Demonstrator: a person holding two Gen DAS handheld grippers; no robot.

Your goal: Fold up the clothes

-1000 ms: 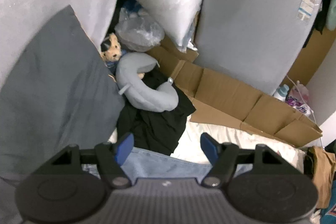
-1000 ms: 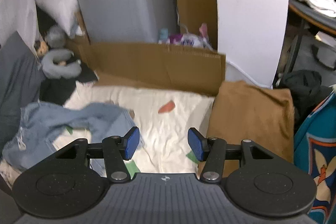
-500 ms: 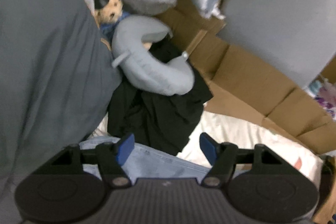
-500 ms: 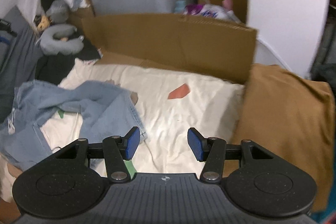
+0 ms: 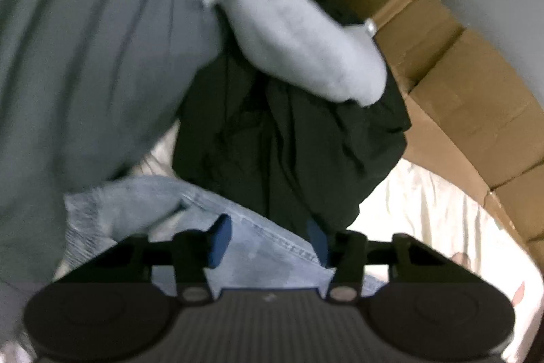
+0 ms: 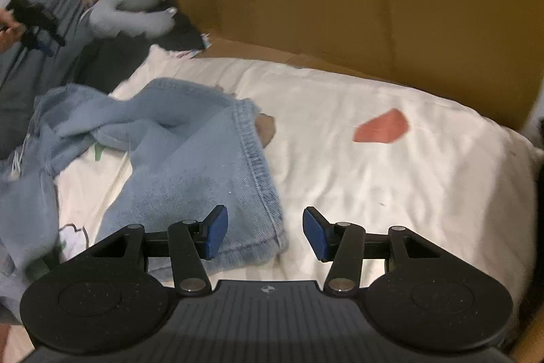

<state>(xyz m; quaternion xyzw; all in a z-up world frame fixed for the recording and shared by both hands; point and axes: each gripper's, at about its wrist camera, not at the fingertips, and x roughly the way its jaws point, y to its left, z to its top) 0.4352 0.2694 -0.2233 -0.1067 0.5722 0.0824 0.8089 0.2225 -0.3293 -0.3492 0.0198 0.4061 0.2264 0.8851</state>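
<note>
Light blue jeans (image 6: 190, 159) lie crumpled on the left half of a cream sheet (image 6: 374, 193). My right gripper (image 6: 265, 232) hovers low over the hemmed corner of a jeans leg. It is open, and the denim reaches in beside its left pad without being pinched. In the left wrist view my left gripper (image 5: 268, 238) points steeply down at a seamed edge of the jeans (image 5: 258, 247). Its jaws are closing, with the denim lying between the pads and no squeeze showing.
A black garment (image 5: 289, 142) lies just beyond the jeans under a grey neck pillow (image 5: 299, 33). A large grey cushion (image 5: 85, 39) fills the left. Cardboard (image 6: 357, 5) walls the far side. An orange-red patch (image 6: 380, 128) marks the sheet.
Both grippers have come down close to the bed, and the jeans now fill more of each view. The left jaws have narrowed around the denim edge. The right jaws keep their width.
</note>
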